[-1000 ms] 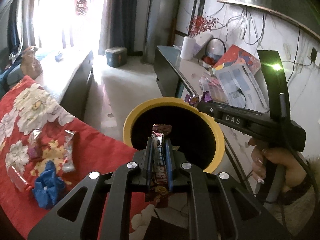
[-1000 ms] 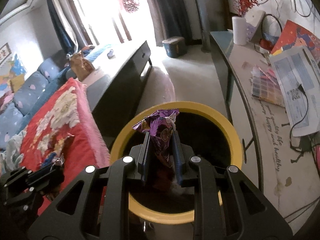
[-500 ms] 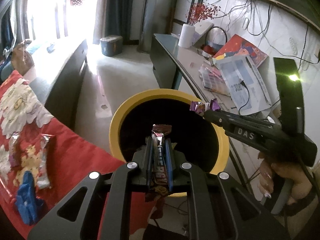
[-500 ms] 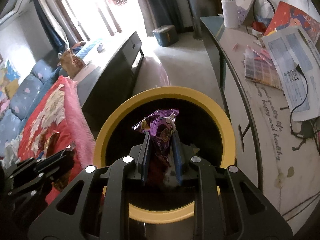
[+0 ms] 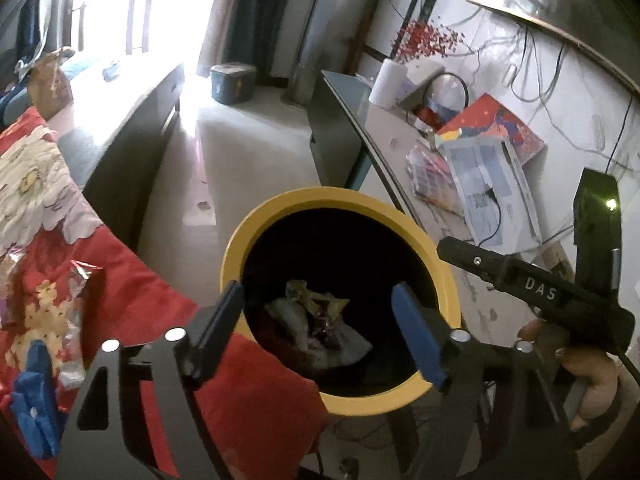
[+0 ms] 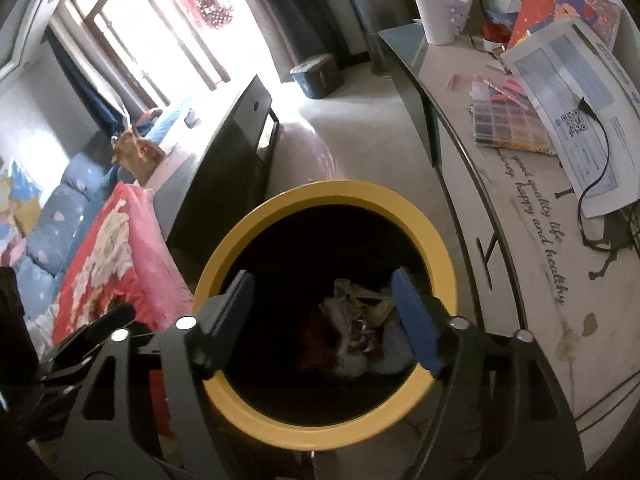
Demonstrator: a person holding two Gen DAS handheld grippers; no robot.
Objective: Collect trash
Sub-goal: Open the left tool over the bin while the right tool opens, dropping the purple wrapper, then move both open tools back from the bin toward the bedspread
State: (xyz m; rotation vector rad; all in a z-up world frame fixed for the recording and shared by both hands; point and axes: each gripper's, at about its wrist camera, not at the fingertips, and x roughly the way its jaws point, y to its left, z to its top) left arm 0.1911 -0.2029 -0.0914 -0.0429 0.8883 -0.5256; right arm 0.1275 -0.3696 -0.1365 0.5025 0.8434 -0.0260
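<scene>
Wrappers [image 5: 320, 320] once pinched now lie in the bin [image 5: 240, 248]; left claw [image 5: 320, 328] and right claw [image 6: 324, 312] gape wide.

Home living room: sofa [image 6: 48, 216], curtained window [image 6: 160, 40], cluttered side table [image 6: 520, 184].

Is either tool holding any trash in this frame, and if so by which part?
Nothing is held. The left tool and right tool are both open and empty above the round yellow-rimmed black bin, with crumpled wrappers lying at its bottom.
</scene>
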